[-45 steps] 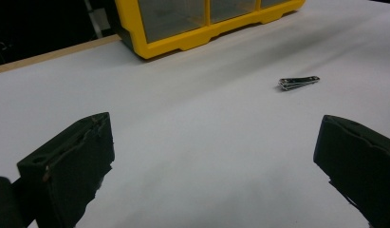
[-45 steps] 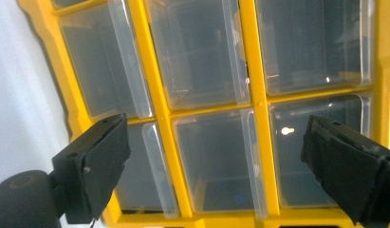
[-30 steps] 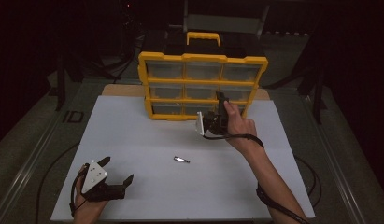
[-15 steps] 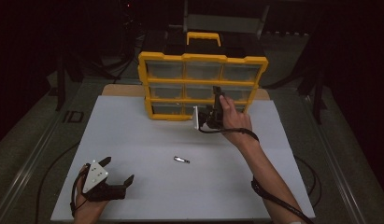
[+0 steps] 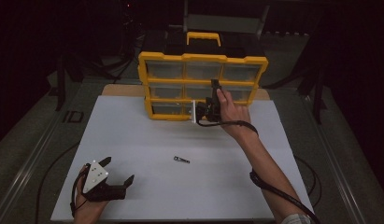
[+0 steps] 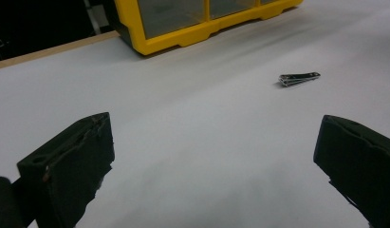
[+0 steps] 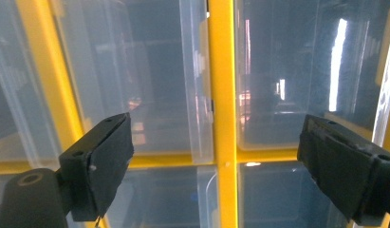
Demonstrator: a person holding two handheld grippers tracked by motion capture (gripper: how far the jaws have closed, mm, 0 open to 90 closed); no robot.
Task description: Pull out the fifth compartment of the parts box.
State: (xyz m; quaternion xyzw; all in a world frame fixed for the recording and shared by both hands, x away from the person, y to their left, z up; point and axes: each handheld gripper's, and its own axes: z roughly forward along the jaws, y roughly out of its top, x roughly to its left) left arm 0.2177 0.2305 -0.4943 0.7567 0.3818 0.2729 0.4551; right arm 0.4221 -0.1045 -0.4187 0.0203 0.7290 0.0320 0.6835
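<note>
A yellow drawer cabinet [image 5: 202,59] with clear plastic drawers stands at the back of the white table top [image 5: 133,140]. My right gripper [image 5: 206,106] is held up against its front, at the lower middle drawers. In the right gripper view the gripper [image 7: 216,152] is open, its jaws on either side of a yellow upright [image 7: 222,95] between two clear drawers [image 7: 150,80]. A small metal nail clipper [image 5: 181,159] lies mid-table. My left gripper [image 5: 118,170] rests open near the front left corner and points at the clipper [image 6: 299,78], well short of it.
The cabinet has a black and yellow carry handle [image 5: 203,38] on top, and its base [image 6: 197,33] reaches into the left gripper view. A black cable [image 5: 278,191] trails along the right forearm. A wooden strip [image 5: 122,90] borders the table's back edge.
My right gripper has moved forward and a little left, closer to the cabinet's front. The left gripper and the clipper have stayed where they were.
</note>
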